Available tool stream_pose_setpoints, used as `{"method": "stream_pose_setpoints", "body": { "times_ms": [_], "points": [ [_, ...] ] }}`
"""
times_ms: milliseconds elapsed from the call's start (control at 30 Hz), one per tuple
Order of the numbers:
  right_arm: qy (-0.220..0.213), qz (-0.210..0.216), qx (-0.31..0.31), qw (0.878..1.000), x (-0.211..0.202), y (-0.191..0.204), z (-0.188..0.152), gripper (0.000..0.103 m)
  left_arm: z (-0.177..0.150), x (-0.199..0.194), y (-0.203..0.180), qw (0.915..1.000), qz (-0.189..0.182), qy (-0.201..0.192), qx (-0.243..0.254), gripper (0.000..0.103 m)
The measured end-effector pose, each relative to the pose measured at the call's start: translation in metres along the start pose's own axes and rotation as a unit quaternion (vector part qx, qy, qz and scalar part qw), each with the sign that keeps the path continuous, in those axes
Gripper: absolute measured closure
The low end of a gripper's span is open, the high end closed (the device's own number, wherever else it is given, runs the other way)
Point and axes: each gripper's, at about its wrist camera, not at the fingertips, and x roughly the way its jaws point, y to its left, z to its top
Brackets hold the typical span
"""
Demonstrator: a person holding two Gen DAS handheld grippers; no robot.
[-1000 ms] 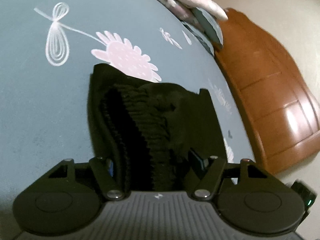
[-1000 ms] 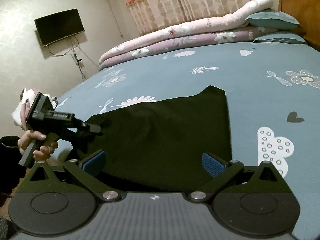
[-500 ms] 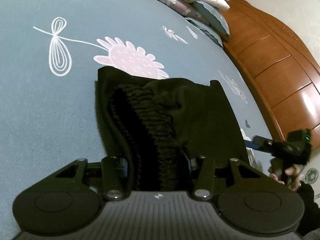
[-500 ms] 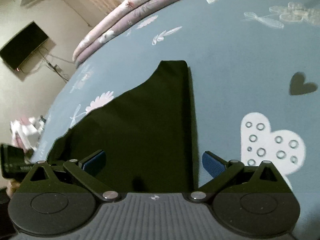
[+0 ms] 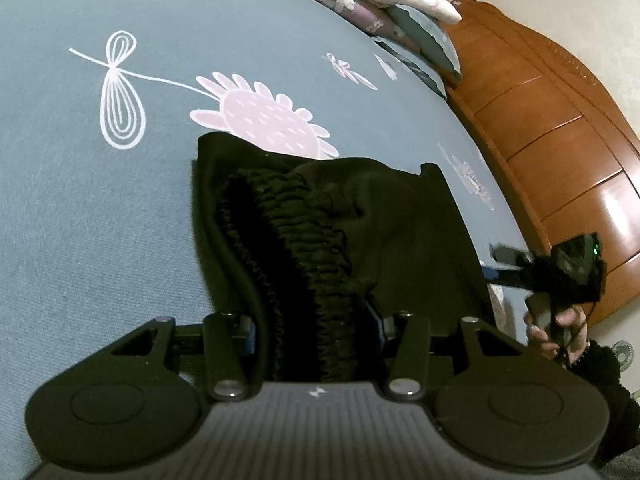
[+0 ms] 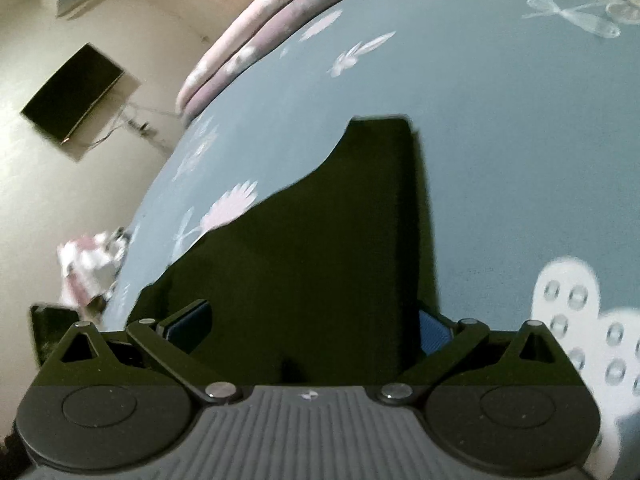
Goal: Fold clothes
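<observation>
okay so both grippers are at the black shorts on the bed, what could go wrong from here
1. The left gripper pinches the bunched waistband; thick gathers may slip, or it may hold only one layer.
2. The right gripper is open astride the shorts at a leg edge; closing there could also catch the bedsheet.
3. With only one end held, lifting now could drag the shorts askew.

The black cloth garment (image 5: 360, 236) looks matt, its gathered elastic waistband (image 5: 304, 256) ribbed and rough. The blue-grey printed cotton bedsheet (image 5: 80, 220) is matt and finely woven. At far right, the orange-brown wooden headboard (image 5: 560, 152) is glossy and smooth.
</observation>
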Motion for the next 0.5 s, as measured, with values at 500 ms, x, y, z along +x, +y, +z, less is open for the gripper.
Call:
{"method": "stream_pose_setpoints", "body": {
  "times_ms": [500],
  "points": [
    [0.048, 0.092, 0.021, 0.994, 0.004, -0.018, 0.011, 0.0, 0.0, 0.002, -0.001, 1.0, 0.004, 0.001, -0.002, 0.054]
  ]
}}
